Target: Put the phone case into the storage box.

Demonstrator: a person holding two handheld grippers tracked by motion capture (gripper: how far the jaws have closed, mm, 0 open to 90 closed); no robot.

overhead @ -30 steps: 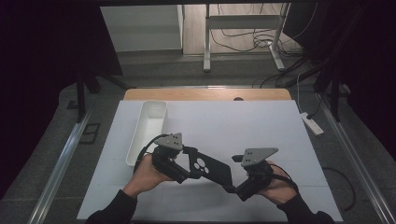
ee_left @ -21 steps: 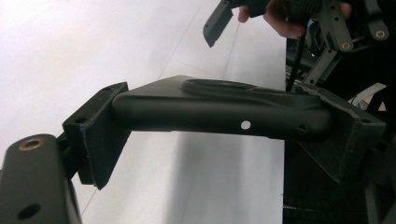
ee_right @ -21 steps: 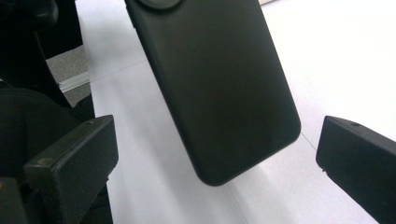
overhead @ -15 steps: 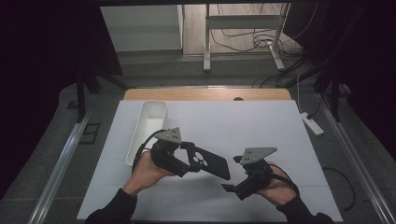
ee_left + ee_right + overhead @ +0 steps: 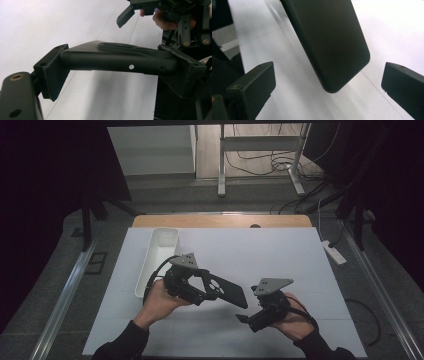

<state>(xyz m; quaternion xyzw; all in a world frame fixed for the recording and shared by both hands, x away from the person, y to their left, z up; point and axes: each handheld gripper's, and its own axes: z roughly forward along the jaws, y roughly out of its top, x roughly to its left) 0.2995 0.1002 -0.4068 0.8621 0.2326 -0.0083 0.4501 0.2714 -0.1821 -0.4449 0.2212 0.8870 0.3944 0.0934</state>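
Observation:
A black phone case (image 5: 226, 290), with camera cut-outs near its held end, hangs over the white table (image 5: 260, 255). My left gripper (image 5: 202, 287) is shut on one end of it. In the left gripper view the case (image 5: 117, 56) lies edge-on, pressed between both pads (image 5: 53, 72). My right gripper (image 5: 246, 318) stands open just below and right of the case's free end. In the right gripper view that rounded end (image 5: 329, 45) hangs ahead of the gap of the right gripper (image 5: 328, 100), touching neither jaw.
A long white tray (image 5: 161, 254) stands at the left of the table, close behind my left hand. A white power strip (image 5: 333, 252) lies off the right edge. A wooden strip (image 5: 220, 221) runs along the far edge.
The case's free end, close against the right gripper a second ago, now sits a little higher and apart from it. The right hand has kept still.

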